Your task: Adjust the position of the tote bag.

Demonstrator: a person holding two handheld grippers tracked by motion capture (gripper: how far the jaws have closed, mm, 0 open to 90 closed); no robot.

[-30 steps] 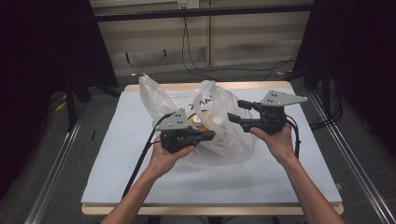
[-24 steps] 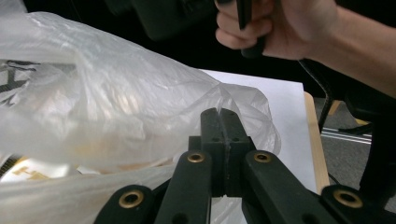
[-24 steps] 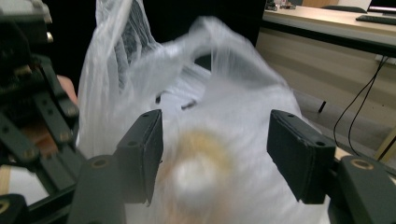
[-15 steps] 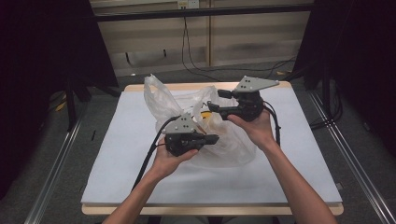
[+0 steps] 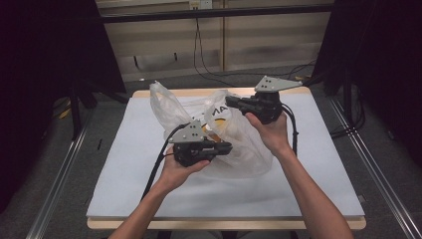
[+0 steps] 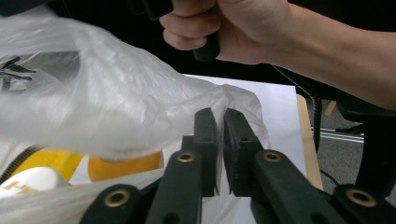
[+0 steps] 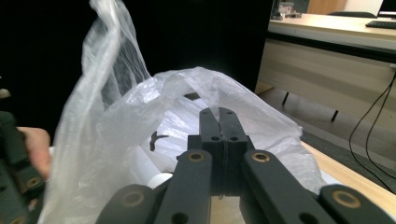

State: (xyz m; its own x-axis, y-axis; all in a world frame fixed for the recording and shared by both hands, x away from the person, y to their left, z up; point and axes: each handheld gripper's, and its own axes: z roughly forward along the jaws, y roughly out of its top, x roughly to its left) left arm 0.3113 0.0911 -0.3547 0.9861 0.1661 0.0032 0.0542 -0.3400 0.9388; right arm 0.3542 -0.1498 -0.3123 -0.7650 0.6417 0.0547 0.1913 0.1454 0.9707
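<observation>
Jaws, right gripper (image 7: 223, 122): closed flat against each other, having just been closing; in the right gripper view a fold of the plastic bag (image 7: 140, 130) lies at their tips, and it looks pinched there, though the film is too thin to be sure.
Jaws, left gripper (image 6: 219, 128): almost together, a thin slit between the pads after a slight opening just now; the bag's edge runs into that slit and appears gripped.
Plastic bag (image 5: 234, 134): clear and crumpled, lying near the middle of the table (image 5: 124, 164) toward its far side, one loose handle (image 5: 161, 102) standing up at the left.
Bag contents: something yellow (image 6: 123, 165) and a white object (image 6: 32, 182) show through the film in the left gripper view; dark printed lettering (image 5: 218, 110) sits on the bag's upper face.
Left gripper in the high view (image 5: 226, 148): low over the near side of the bag, pointing right, held in the left hand (image 5: 181, 169).
Right gripper in the high view (image 5: 230, 102): raised at the bag's far right corner, pointing left, held in the right hand (image 5: 271, 132).
Table covering: pale sheet over a wooden top.
Beyond the table: cables (image 5: 204, 55) hang down a light panelled wall.
</observation>
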